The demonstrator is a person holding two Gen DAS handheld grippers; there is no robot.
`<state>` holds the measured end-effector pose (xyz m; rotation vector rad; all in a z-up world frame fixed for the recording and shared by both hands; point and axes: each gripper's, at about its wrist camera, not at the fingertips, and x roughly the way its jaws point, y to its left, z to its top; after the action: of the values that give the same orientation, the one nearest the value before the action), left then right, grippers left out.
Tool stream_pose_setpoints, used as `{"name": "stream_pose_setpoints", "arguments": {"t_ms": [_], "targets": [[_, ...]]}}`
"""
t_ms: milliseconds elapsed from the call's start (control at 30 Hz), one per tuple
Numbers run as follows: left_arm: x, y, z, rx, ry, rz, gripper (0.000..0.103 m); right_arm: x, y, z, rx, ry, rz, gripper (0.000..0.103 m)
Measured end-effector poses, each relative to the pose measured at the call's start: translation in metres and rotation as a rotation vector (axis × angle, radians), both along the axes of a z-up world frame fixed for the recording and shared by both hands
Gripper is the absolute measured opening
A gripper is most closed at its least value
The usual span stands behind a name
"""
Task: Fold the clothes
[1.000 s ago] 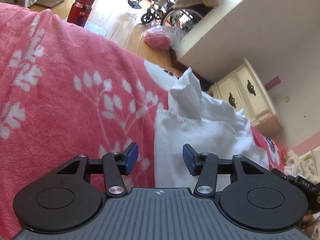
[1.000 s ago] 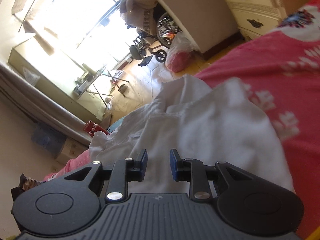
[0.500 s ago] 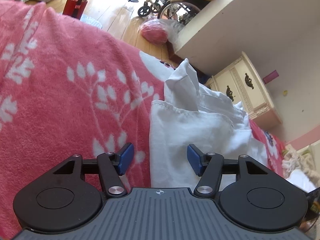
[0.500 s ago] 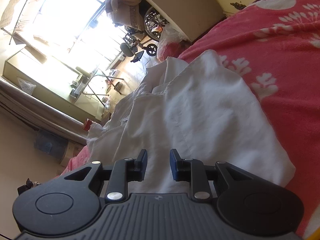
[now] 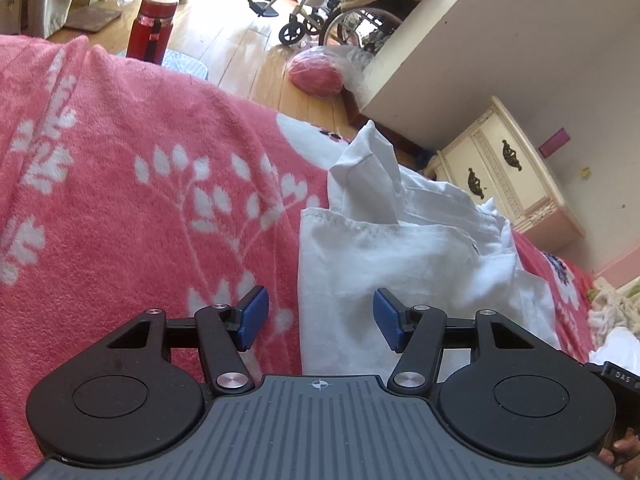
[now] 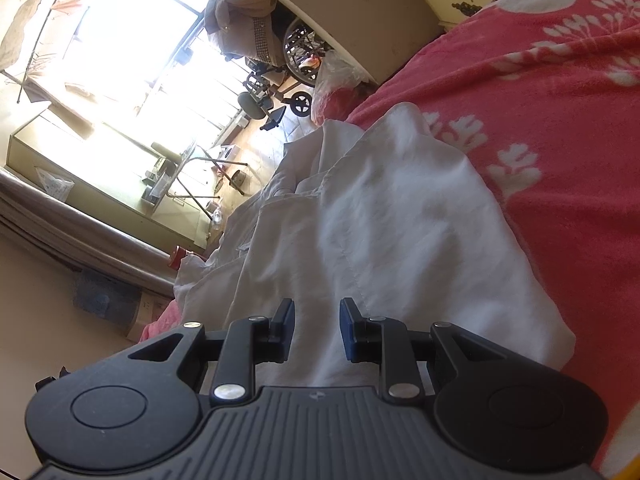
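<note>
A white garment (image 5: 400,248) lies crumpled on a pink flowered blanket (image 5: 120,200), with one pointed fold standing up at its far end. My left gripper (image 5: 320,318) hovers over the garment's near left edge. Its jaws stand wide open, one blue pad (image 5: 252,316) over the blanket and the other over the cloth, pressing on nothing. In the right wrist view the same garment (image 6: 400,220) spreads ahead on the blanket (image 6: 560,120). My right gripper (image 6: 316,326) sits low over its near part, jaws a narrow gap apart with no cloth pinched.
Beyond the bed's edge are a wooden floor, a red bottle (image 5: 154,28), a wheelchair (image 5: 320,12) and a red bag (image 5: 316,76). A cream cabinet (image 5: 508,184) stands against the wall. More pale clothes (image 5: 612,308) lie at the far right.
The left jaws have spread wider over the garment's edge. The right gripper has rolled and sunk closer to the white cloth, its gap unchanged.
</note>
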<state>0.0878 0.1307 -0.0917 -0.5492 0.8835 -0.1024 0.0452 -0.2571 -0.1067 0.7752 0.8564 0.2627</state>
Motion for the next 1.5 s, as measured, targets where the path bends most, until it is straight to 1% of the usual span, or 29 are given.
{"name": "stream_pose_setpoints", "arguments": {"t_ms": [200,600,1500], "targets": [[0.001,-0.002,0.001,0.020,0.004,0.040,0.060,-0.001,0.002,-0.002,0.008,0.009,0.008,0.026],[-0.001,-0.002,0.003,0.020,0.016,0.066,0.061,0.000,0.004,-0.004,0.008,0.017,0.017,0.027],[-0.003,-0.011,0.004,0.014,0.018,0.046,0.061,0.001,0.006,-0.007,0.010,0.024,0.029,0.027]]}}
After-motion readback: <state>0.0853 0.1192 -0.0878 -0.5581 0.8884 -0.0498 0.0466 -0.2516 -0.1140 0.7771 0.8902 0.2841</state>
